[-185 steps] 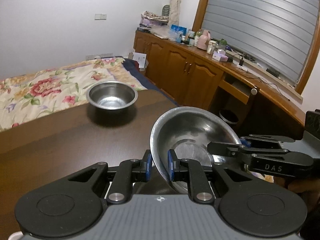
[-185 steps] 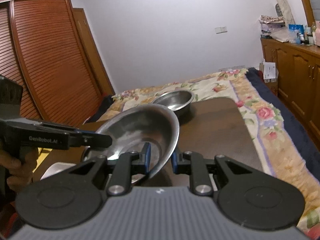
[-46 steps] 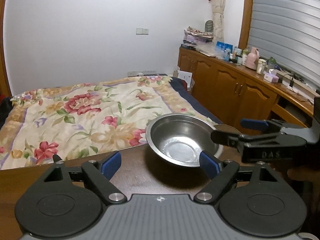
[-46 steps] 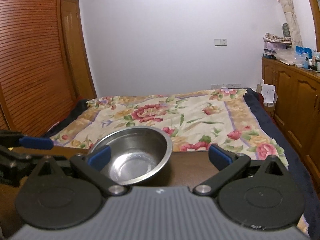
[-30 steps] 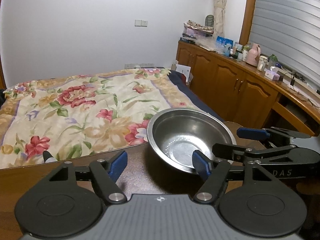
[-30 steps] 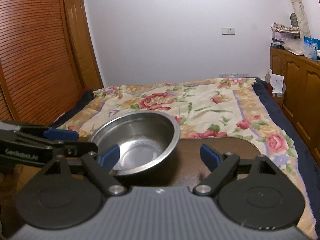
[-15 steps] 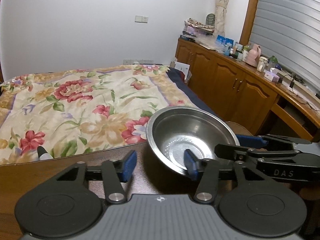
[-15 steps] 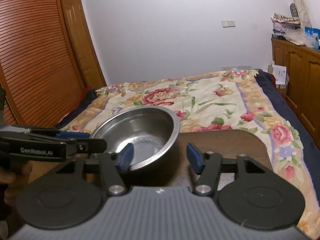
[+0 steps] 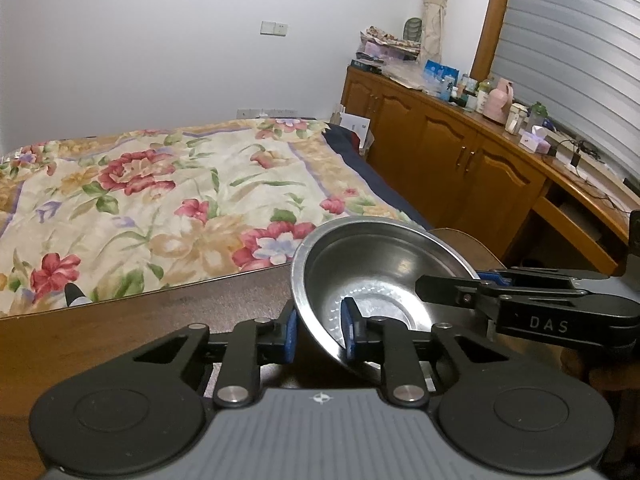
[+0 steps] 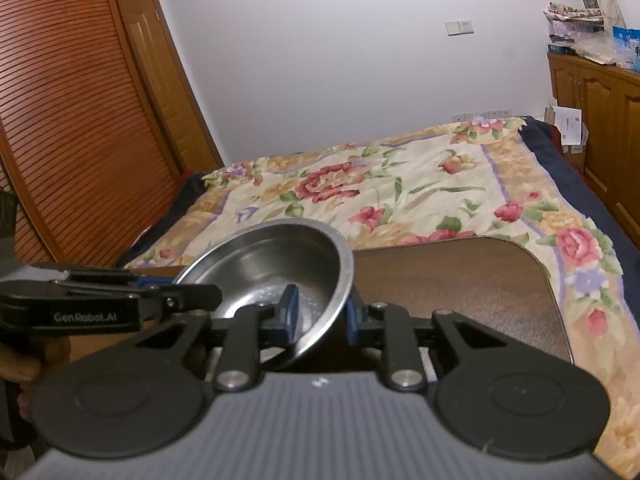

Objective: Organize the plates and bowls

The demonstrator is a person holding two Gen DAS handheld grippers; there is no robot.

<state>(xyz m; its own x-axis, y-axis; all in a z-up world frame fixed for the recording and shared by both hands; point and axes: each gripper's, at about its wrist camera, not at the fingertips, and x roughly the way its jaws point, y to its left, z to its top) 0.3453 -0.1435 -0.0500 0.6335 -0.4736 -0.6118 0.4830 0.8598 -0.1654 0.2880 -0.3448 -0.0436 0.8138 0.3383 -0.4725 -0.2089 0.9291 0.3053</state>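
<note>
Left gripper and right gripper fingers each clamp opposite rim walls of the tilted steel bowl over the worktop.

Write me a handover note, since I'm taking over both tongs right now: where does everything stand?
Left tongs: shut on the near-left rim of the steel bowl.
Right tongs: shut on the opposite rim of the same bowl.
The bowl is tilted over the far corner of the brown table; whether it still touches the table cannot be told.
Done: the bowl is gripped from both sides.
Left: carry it to its place and release. No plates or other bowls are in view.
</note>
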